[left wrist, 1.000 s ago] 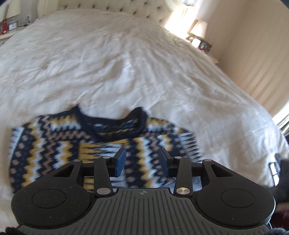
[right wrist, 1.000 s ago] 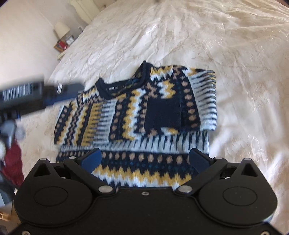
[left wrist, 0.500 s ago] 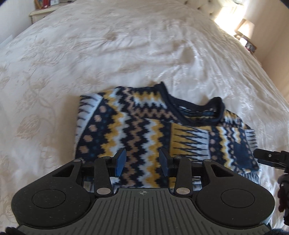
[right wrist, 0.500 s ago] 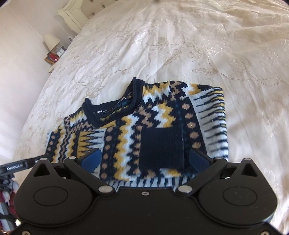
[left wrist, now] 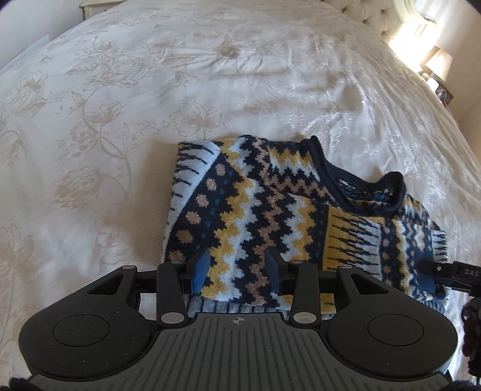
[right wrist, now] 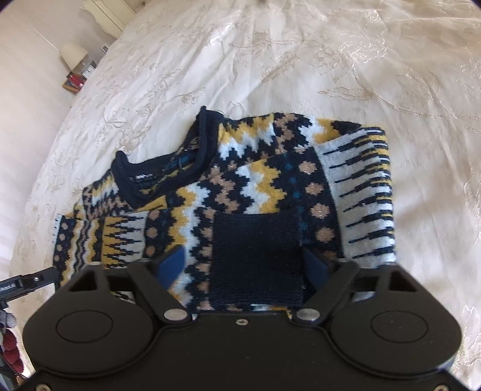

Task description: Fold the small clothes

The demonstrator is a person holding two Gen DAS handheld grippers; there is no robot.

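Bed (left wrist: 150, 90) with a cream quilted bedspread (right wrist: 330, 60), pale gold embroidered flower pattern, a few shallow wrinkles; tufted cream headboard (left wrist: 369, 15) at the far end; lying directly on the bedspread: one small knitted sweater (left wrist: 255, 210), navy, yellow, white and tan zigzag pattern, navy ribbed collar; sleeves folded in over the body; navy cuff on top near the hem; flat, near the bed's near edge.
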